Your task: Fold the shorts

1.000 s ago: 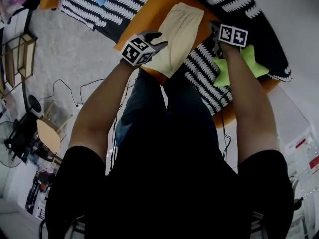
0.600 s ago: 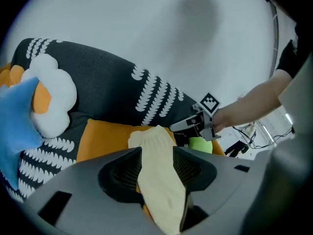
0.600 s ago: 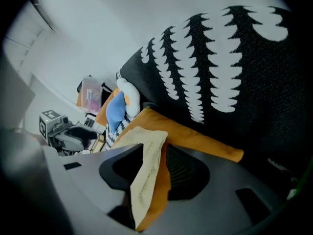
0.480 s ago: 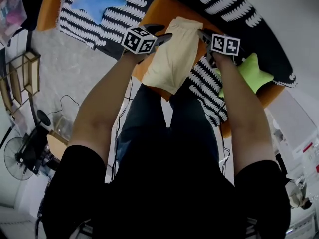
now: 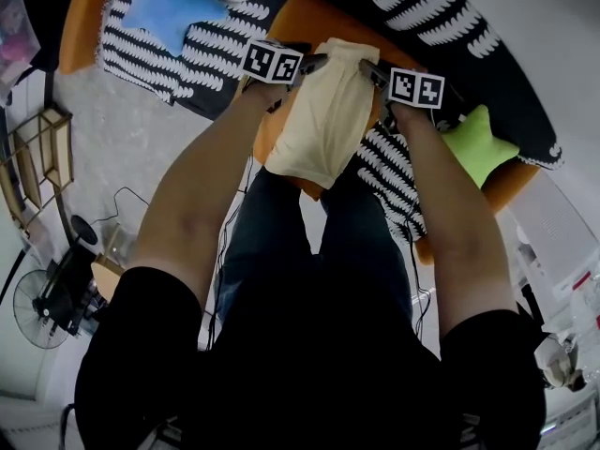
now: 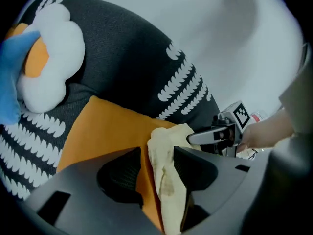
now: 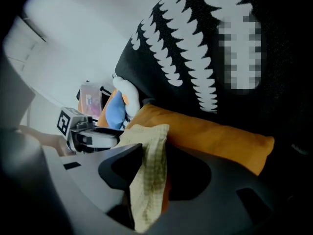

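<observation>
shorts (image 5: 328, 120) lying along the cushion (image 6: 98, 131), being let go
left gripper (image 6: 156, 153) and right gripper (image 7: 155, 153) jaws have just been opening and are standing spread, cloth lying loose between them; a jaw snagging it while backing off risks dragging the fold askew.

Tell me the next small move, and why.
Probably close both jaws. The left gripper and right gripper sit at the far corners of the shorts; their jaws have just been opening, and cloth lies loose between each pair, ready to grip for the fold.
</observation>
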### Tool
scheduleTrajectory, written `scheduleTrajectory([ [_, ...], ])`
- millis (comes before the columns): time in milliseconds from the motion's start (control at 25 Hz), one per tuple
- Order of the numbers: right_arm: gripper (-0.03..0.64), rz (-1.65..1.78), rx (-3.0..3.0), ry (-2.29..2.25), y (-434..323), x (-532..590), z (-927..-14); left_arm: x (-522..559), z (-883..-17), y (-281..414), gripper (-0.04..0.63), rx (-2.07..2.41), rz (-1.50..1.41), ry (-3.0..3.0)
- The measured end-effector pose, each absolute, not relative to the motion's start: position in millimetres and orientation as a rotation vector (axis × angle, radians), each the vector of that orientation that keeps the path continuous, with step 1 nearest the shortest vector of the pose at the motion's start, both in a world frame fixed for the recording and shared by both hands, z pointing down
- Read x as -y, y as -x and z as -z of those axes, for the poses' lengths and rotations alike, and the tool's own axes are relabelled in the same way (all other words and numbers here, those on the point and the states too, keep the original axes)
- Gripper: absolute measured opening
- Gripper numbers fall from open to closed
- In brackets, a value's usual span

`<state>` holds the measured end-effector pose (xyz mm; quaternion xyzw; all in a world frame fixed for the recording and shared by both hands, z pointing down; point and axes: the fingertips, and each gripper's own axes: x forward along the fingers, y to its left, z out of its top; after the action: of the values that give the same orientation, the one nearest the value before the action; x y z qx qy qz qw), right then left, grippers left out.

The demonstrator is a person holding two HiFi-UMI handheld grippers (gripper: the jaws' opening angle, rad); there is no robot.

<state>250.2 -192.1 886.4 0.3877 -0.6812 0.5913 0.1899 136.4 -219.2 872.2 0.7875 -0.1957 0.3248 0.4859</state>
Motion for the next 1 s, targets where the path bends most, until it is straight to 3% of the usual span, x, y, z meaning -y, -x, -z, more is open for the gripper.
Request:
scheduleTrajectory([
  [160, 0.168, -1.618, 1.903, -1.057, -241.9, 189.6, -888.6, 210.8, -884.5, -142.9, 0.221, 0.453, -0.752, -1.813],
  [280, 0.163, -1.695, 1.848, -1.087, -243.8, 189.3, -893.4, 208.1, -886.6, -147.1, 0.155, 0.442, -0.746, -1.785],
  [480, 0.055, -1.862, 1.83, -0.996, -232.0, 189.3, -887.7, 213.9, -878.9, -155.8, 0.048, 0.397, -0.778, -1.826],
  [720, 0.044, -1.754, 1.983, -1.006, -237.4, 222.2, -859.8, 246.2, -857.3, -158.4, 0.04, 0.406, -0.803, -1.965],
  [1000, 0.043, -1.334, 2.275, -1.049, -243.9, 272.6, -800.0, 299.3, -796.8, -157.6, 0.04, 0.432, -0.702, -2.27],
])
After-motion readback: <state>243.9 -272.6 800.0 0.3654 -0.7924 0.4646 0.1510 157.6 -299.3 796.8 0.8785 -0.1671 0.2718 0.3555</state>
